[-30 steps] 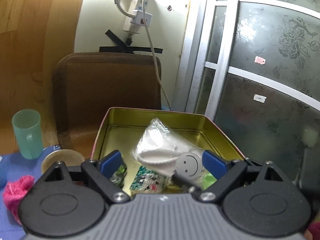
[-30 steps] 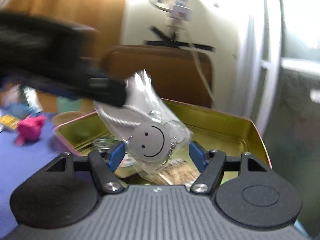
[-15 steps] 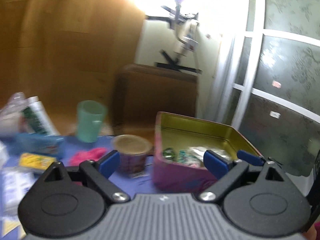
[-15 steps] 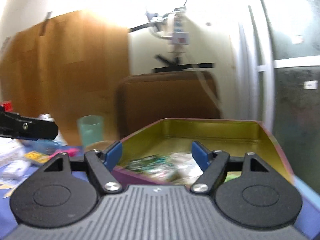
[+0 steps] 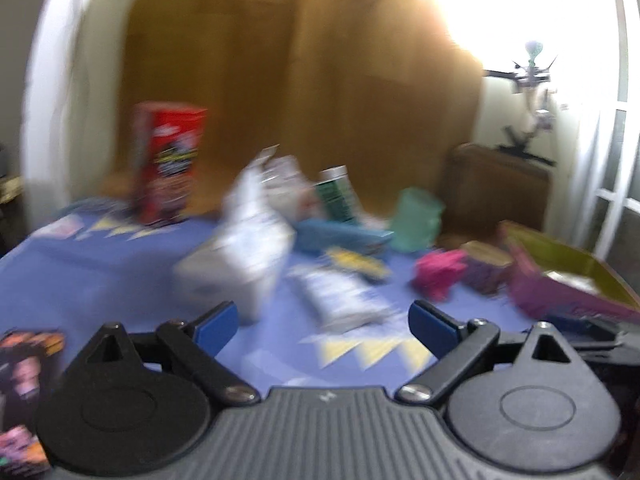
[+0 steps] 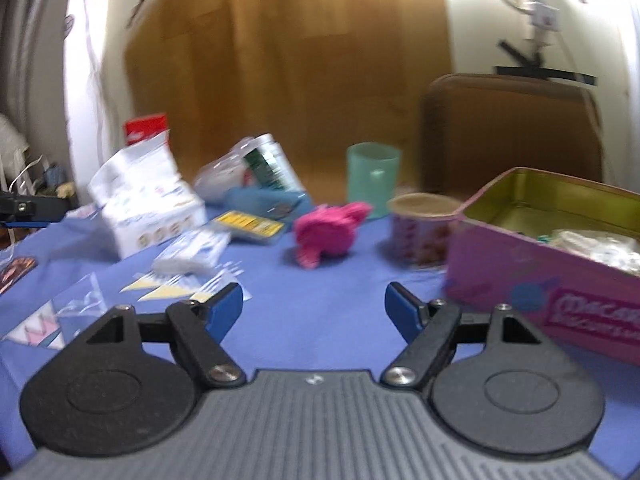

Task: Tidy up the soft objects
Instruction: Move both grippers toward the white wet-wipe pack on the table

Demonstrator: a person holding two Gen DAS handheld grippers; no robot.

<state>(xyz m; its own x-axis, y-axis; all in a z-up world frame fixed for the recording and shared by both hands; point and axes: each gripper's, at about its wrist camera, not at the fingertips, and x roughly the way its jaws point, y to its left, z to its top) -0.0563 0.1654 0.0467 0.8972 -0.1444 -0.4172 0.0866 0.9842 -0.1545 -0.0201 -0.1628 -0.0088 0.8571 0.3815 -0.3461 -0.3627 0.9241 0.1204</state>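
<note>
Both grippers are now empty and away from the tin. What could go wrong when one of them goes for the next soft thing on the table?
1. The pink plush toy lies close to the small round tub and the green cup; a wide-open right gripper might knock them over.
2. The white packets crowd together, so the left gripper may pinch two.
3. The left view is blurred, so aim could be poor.

Tabletop layout, right wrist view

The open pink metal tin (image 6: pixel 560 276) sits at right on the blue tablecloth (image 6: pixel 320 312); the round paper-lidded tub (image 6: pixel 420 232) stands just left of it, the pink fluffy toy (image 6: pixel 328 232) further left, the green plastic cup (image 6: pixel 372 178) behind them.
</note>
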